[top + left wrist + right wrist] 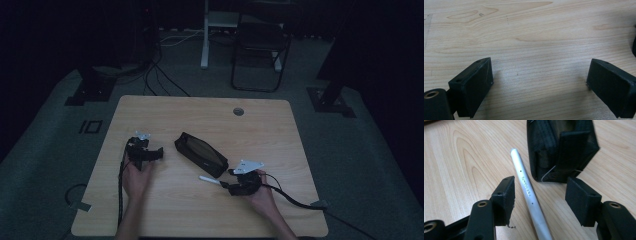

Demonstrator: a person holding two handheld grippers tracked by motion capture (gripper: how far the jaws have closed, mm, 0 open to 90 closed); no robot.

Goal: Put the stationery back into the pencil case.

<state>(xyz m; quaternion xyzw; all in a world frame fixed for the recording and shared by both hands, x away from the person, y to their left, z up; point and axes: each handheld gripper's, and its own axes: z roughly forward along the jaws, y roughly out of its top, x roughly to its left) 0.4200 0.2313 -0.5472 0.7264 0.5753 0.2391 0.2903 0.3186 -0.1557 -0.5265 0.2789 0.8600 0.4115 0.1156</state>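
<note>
A white pen lies on the wooden table, just in front of the near end of a black mesh pouch that rests slantwise at the middle. My right gripper is low at the pen's right end. In the right gripper view the pen runs between the open jaws of the right gripper, closer to the left pad, and neither pad presses on it. The pouch's open end is just beyond. My left gripper sits left of the pouch, and its jaws stand wide over bare wood.
A round cable hole is set near the table's far edge. A dark chair and a white post stand on the floor behind the table. Cables trail from both grippers over the table's near edge.
</note>
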